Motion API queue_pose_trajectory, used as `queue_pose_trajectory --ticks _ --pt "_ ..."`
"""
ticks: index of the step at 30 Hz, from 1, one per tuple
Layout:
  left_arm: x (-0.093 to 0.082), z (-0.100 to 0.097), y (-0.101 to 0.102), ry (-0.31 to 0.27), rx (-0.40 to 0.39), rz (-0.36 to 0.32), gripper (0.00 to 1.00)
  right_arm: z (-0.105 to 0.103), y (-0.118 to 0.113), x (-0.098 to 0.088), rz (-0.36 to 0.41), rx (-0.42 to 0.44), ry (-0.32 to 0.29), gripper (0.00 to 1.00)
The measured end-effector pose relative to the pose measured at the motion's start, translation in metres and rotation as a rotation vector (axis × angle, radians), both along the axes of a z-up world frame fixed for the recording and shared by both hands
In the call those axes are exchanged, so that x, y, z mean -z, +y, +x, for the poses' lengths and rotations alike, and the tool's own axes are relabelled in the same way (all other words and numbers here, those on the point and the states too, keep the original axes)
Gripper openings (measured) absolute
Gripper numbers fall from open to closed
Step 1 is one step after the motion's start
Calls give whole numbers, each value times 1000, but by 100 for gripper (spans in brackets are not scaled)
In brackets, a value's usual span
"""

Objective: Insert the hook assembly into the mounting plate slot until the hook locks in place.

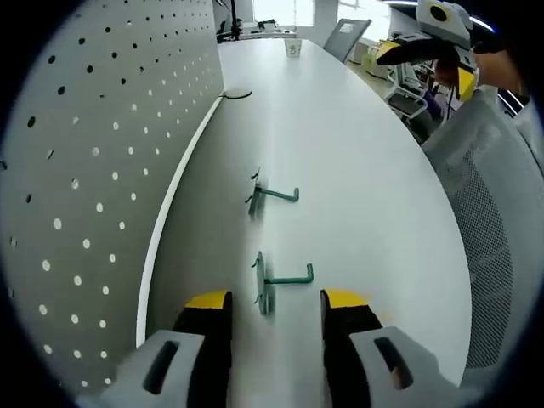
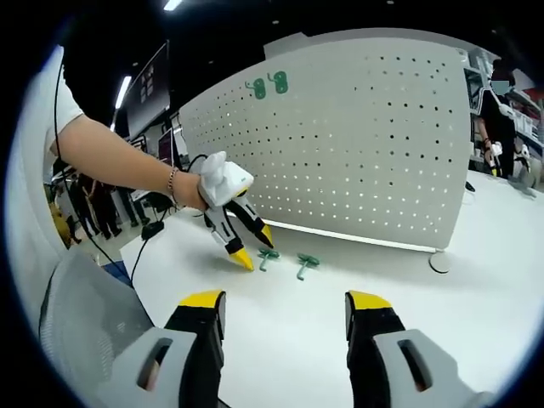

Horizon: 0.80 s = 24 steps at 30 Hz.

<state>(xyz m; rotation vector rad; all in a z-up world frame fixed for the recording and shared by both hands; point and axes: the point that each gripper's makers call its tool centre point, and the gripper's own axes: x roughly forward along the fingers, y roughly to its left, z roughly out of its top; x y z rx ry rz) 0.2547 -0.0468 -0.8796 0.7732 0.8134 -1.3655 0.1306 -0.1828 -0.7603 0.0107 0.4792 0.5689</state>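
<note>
Two green hook assemblies lie on the white table (image 1: pixel 357 170): the near hook (image 1: pixel 285 279) just ahead of my left gripper (image 1: pixel 276 299), the far hook (image 1: pixel 274 195) further along. The left jaws are open with nothing between them, and the near hook is in line with the gap. The perforated mounting plate (image 1: pixel 93 170) stands upright on the left. In the right gripper view my right gripper (image 2: pixel 285 299) is open and empty, well back from the plate (image 2: pixel 357 144). There the left gripper (image 2: pixel 253 246), held by a hand, points down beside the two hooks (image 2: pixel 269 255) (image 2: pixel 306 264).
Two green hooks (image 2: pixel 268 83) hang near the plate's top edge. A paper cup (image 1: pixel 292 48) and a dark cable loop (image 1: pixel 238 93) sit at the table's far end. A mesh chair back (image 1: pixel 493 221) stands close on the right. People stand in the background (image 2: pixel 501 110).
</note>
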Motion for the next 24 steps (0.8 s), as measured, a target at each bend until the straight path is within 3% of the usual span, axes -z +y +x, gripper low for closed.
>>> queue_pose_trajectory --ticks 5,11,17,24 --pt "-1 8 0 -8 -72 -27 28 0 -2 1 8 10 4 55" --pt "0 8 1 -23 -77 -31 15 1 -5 -1 9 19 1 54" --pt "0 11 2 -32 -94 -34 7 0 -4 -1 7 18 3 54" --pt "0 11 3 -30 -113 -43 4 -2 -6 -1 5 21 1 53"
